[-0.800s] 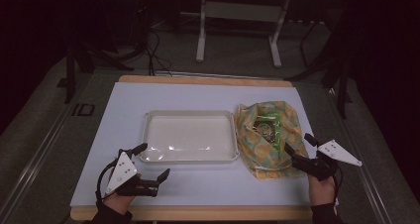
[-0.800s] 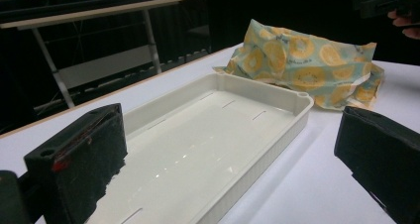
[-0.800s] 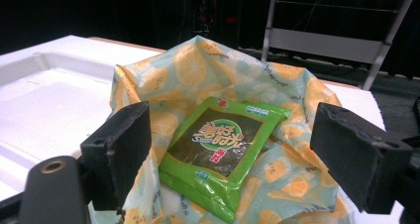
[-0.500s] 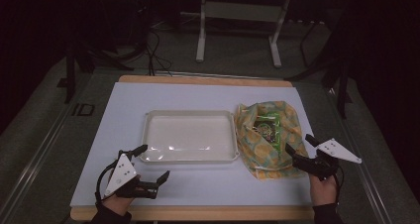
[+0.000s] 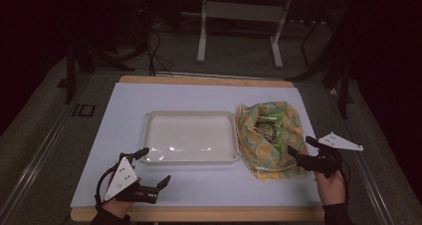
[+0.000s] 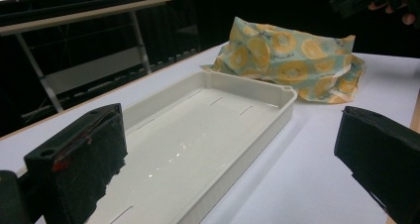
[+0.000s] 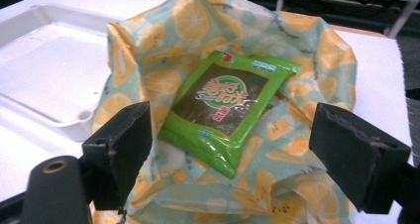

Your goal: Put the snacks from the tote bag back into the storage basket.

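Both tongs stand wide open, and nothing is held in either one. From the high view, the right tongs [image 5: 300, 146] sit at the near right edge of the lemon cloth [image 5: 268, 135], with their tips just over the cloth's rim; I cannot tell if they touch it. The right hand [image 5: 329, 181] holds them from below, near the front edge of the tabletop [image 5: 199, 98].

In the right gripper view, the two black jaws stand far apart, one on each side of the picture. Between them and a bit farther off lies the green packet [image 7: 225, 107]. It is flat and shiny, with a dark middle and red and white writing (too small for me to read). The packet rests on top of the cloth, which is open around it and bunched up at the edges. The cloth is pale blue-green with yellow lemon slices on it.

The left tongs [image 5: 154, 166] rest low on the tabletop at the front left, just beside the near left corner of the white tray [image 5: 149, 130]. In the left gripper view its jaws are far apart too, and the tray lies between them, farther off.

The tray sits in the middle of the tabletop with nothing inside it. The cloth lies just to its right, touching the tray's right side.
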